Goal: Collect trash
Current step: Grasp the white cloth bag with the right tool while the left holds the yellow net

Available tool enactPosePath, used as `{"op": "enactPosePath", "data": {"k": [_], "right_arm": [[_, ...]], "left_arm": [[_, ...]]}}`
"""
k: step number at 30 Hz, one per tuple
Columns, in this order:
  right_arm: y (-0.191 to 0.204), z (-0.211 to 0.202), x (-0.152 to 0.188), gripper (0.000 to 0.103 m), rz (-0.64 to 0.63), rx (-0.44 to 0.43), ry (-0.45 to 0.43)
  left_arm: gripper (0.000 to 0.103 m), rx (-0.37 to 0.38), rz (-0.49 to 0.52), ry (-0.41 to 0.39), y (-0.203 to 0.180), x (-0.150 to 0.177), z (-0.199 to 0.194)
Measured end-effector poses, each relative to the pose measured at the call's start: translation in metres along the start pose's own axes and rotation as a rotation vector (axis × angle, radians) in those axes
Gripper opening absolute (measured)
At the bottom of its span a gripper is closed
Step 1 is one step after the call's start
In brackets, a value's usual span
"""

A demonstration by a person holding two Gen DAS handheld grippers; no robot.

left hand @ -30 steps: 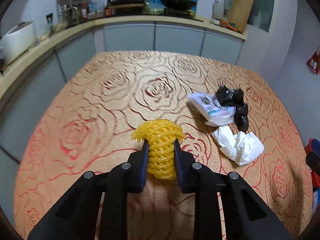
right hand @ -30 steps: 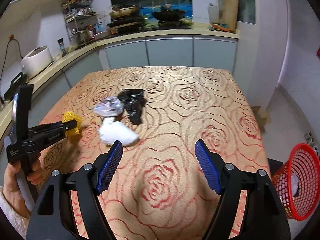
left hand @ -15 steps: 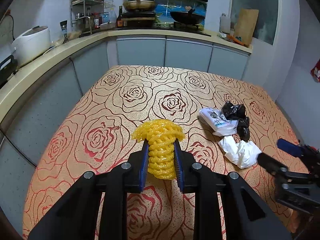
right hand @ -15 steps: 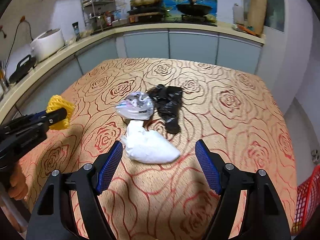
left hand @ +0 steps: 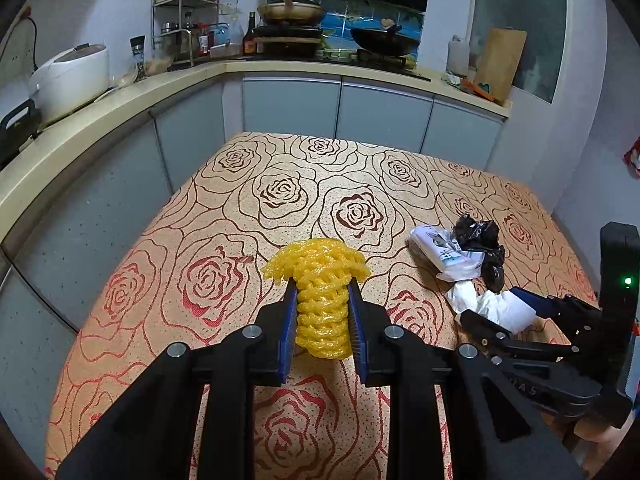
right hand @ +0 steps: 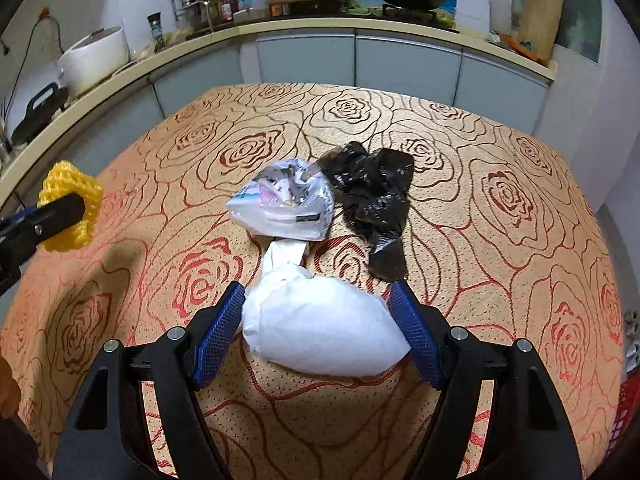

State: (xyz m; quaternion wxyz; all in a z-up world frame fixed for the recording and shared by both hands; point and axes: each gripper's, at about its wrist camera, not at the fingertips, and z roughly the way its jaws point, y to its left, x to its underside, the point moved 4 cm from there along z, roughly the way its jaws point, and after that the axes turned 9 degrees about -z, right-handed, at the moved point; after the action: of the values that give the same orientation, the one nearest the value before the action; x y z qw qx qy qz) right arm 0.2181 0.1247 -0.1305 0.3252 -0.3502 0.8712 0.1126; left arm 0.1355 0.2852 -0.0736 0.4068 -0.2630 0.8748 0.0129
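A yellow foam net (left hand: pixel 320 264) is clamped between the blue pads of my left gripper (left hand: pixel 322 292), held above the rose-patterned table (left hand: pixel 280 208). The net also shows at the left of the right wrist view (right hand: pixel 68 200). My right gripper (right hand: pixel 316 287) is low over the table. Its jaws are closing around a white crumpled bundle (right hand: pixel 320 332), with the pads right at the bundle's sides. Just beyond the bundle lie a clear plastic bag with wrappers (right hand: pixel 284 204) and a black plastic bag (right hand: pixel 372 200).
A red mesh basket (right hand: pixel 624 412) shows at the lower right edge, beside the table. A kitchen counter (left hand: pixel 120 100) with a rice cooker (left hand: pixel 72 76) and a stove curves behind and to the left of the table.
My right gripper came down and forward onto the white bundle, and its jaws narrowed around it. The left gripper kept its hold on the yellow net and rose a little.
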Motion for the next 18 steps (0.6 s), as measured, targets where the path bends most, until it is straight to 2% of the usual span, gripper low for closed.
{"op": "enactPosePath", "data": {"k": [3, 7, 18], "right_arm": [[0.000, 0.000, 0.004, 0.049, 0.004, -0.030, 0.010], [0.002, -0.006, 0.009, 0.041, 0.007, -0.036, 0.007], [-0.015, -0.051, 0.008, 0.039, 0.049, 0.014, -0.090]], "left_arm": [[0.022, 0.001, 0.000, 0.000, 0.000, 0.000, 0.000], [0.022, 0.002, 0.006, 0.003, -0.003, 0.001, -0.001], [0.022, 0.010, 0.022, -0.014, -0.011, 0.002, -0.006]]}}
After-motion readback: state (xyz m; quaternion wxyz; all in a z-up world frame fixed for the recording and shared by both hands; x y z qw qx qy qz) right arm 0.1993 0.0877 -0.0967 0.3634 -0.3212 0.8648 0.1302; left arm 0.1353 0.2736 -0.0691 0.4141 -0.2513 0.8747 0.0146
